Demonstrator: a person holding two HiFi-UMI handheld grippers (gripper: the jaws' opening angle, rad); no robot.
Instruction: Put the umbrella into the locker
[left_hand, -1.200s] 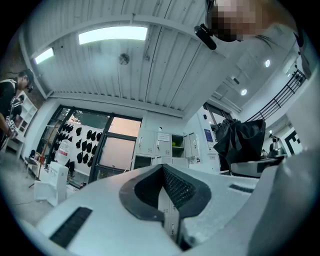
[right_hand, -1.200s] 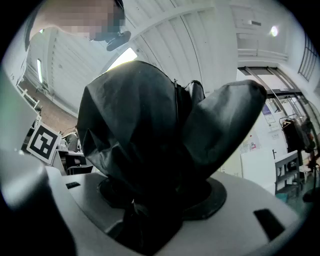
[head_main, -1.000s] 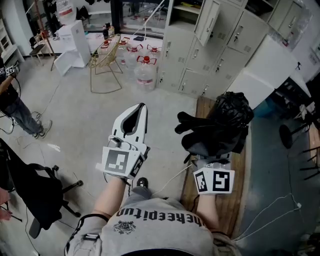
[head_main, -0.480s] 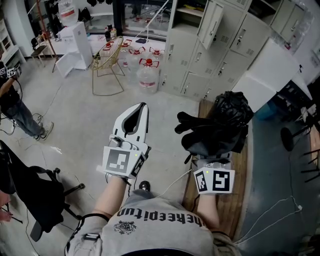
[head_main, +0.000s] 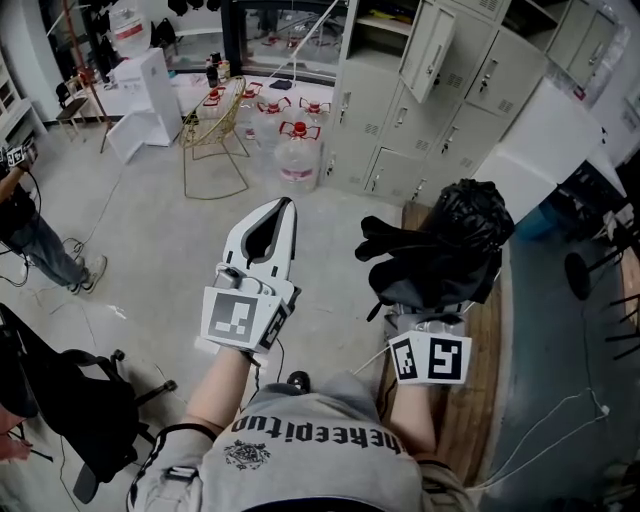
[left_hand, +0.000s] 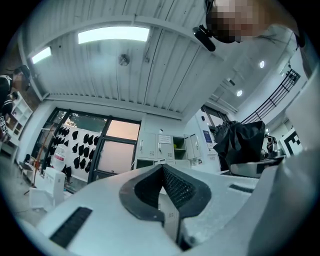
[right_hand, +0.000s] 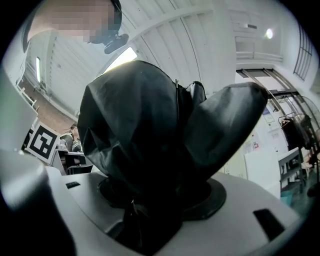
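Down in the head view, I am holding the black umbrella in my right claw, its loose folds bulging out ahead of me and well short of the grey lockers. One locker door is hanging open up top. My left claw is reaching forward beside it, carrying nothing.

Along the left gripper view, my jaws are meeting at the tips with nothing between them, the lockers showing small beyond and the umbrella off to the right.

Along the right gripper view, my jaws are pinching a gathered wad of umbrella cloth, which fills nearly everything. I am judging it light and floppy, the cloth slick and apt to slide, with stiff ribs and a shaft somewhere inside. A hold on that firm core would serve better than one on cloth alone.

Against a second ago, both grips are staying as they were. The lockers and water bottles are sitting lower in the head view, so I am likely closing on them.
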